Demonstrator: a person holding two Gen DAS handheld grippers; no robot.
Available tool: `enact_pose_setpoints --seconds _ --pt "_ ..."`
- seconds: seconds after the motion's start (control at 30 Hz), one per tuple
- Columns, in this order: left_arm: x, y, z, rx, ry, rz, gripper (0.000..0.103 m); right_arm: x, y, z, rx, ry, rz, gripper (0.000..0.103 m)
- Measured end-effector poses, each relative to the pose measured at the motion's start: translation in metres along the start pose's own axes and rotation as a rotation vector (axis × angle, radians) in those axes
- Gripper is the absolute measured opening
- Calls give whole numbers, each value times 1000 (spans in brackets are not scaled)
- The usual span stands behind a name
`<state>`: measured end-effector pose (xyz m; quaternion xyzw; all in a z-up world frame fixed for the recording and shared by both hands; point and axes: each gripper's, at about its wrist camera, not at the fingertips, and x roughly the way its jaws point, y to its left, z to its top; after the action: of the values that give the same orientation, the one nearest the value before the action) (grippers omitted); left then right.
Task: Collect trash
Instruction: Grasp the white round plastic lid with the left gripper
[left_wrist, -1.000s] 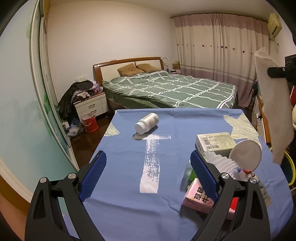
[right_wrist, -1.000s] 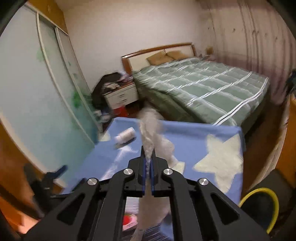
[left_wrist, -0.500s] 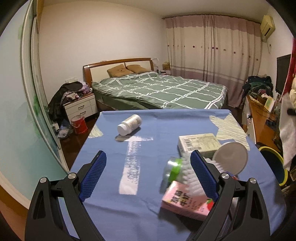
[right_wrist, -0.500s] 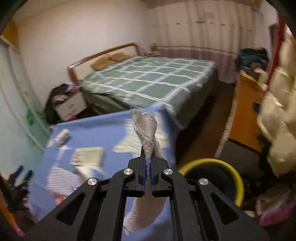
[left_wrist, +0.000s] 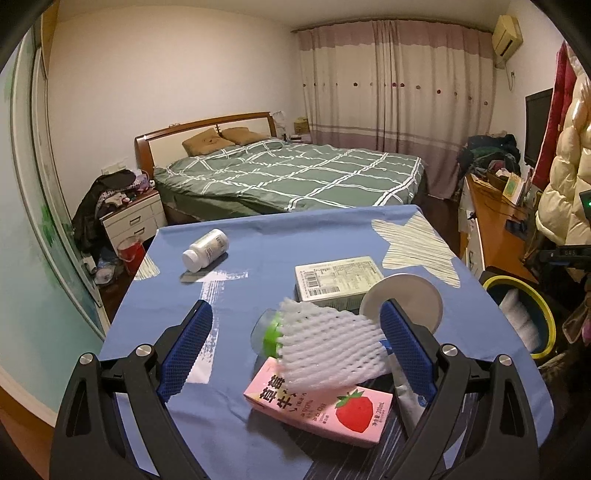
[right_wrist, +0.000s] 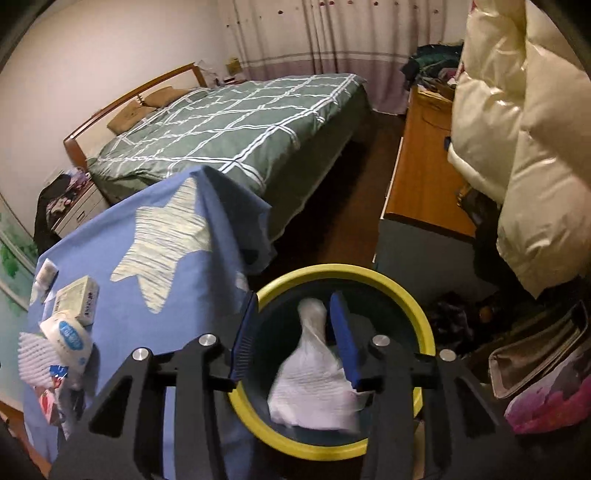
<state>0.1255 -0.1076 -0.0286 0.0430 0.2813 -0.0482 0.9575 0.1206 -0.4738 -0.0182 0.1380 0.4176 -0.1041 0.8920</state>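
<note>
Over the yellow-rimmed bin (right_wrist: 332, 271) hangs my right gripper (right_wrist: 294, 299); its jaws are opening. A white paper towel (right_wrist: 314, 373) sits loose between them, dropping into the bin. My left gripper (left_wrist: 295, 314) is open above the blue tablecloth (left_wrist: 258, 266). In front of its fingers lie a white foam net (left_wrist: 328, 350) over a green-capped bottle (left_wrist: 271, 334) and a pink strawberry milk carton (left_wrist: 317, 402). Farther off are a white pill bottle (left_wrist: 205, 250), a flat box (left_wrist: 338, 280) and a round white lid (left_wrist: 402, 301). In the left wrist view the bin (left_wrist: 517, 281) stands right of the table.
A green checked bed (left_wrist: 295, 177) stands behind the table. An orange desk (right_wrist: 421, 162) and a hanging cream puffer coat (right_wrist: 517, 147) are to the right of the bin. Bags (right_wrist: 535, 369) lie on the floor by the bin.
My right gripper swung from above the table down over the bin and its jaws parted, freeing the paper towel. My left gripper moved closer to the foam net and carton.
</note>
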Motion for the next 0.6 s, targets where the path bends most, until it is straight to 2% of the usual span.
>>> enact_pose_setpoints --seconds 0.2,0.43,0.6 --pt "4 -10 3 13 14 -7 91 -1 0 -7 -14 -16 1 42" --pt "25 -45 6 63 58 -89 91 -1 5 -12 -27 -2 15 46" --pt "47 -76 12 113 94 -178 91 4 3 -15 -26 17 26 46"
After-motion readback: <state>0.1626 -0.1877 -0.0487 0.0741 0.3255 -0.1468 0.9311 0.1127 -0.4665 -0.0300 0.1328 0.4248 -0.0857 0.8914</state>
